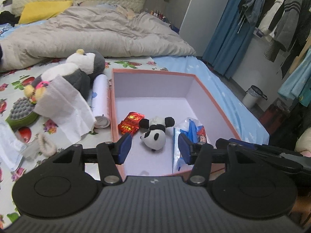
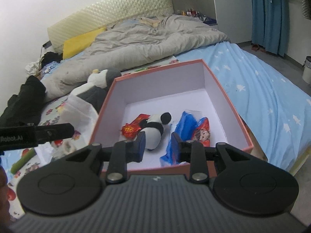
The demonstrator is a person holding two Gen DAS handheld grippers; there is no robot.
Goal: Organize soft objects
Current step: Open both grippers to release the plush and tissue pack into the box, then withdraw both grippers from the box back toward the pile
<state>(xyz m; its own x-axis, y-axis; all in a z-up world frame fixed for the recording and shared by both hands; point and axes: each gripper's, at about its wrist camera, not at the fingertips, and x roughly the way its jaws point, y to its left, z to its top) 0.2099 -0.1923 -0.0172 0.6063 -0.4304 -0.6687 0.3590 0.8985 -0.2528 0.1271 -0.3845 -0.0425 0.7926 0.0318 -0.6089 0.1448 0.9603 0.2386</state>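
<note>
Left wrist view looks down into a pink box [image 1: 213,101] with white inner walls, set on a bed with a flowered sheet [image 1: 17,81]. The left gripper [image 1: 154,148] hangs over the near edge of the box with its blue pads apart and nothing between them. On the box floor lie a panda toy [image 1: 155,134], a shiny red packet [image 1: 130,124] just left of it and touching its black paw, and a blue and clear plastic bag [image 1: 189,130] to its right against the right wall. Outside the box, to the left, a grey and white penguin toy [image 1: 81,66] lies on the sheet with a white tissue [image 1: 64,106] draped over its lower part. A white tube [image 1: 101,101] lies along the box's left wall. Further left sits a green brush with grey bristles [image 1: 21,112], and near the gripper lies a fluffy hair tie [image 1: 46,144]. A grey quilt [image 1: 97,31] and a yellow pillow [image 1: 42,10] fill the far part of the bed.

Right wrist view shows the right gripper [image 2: 158,148] also above the near edge of the same box [image 2: 223,97], pads parted and gripping nothing; the panda [image 2: 155,132] and the blue bag [image 2: 184,124] lie beyond them. The left gripper's black arm [image 2: 48,133] reaches in from the left edge.
</note>
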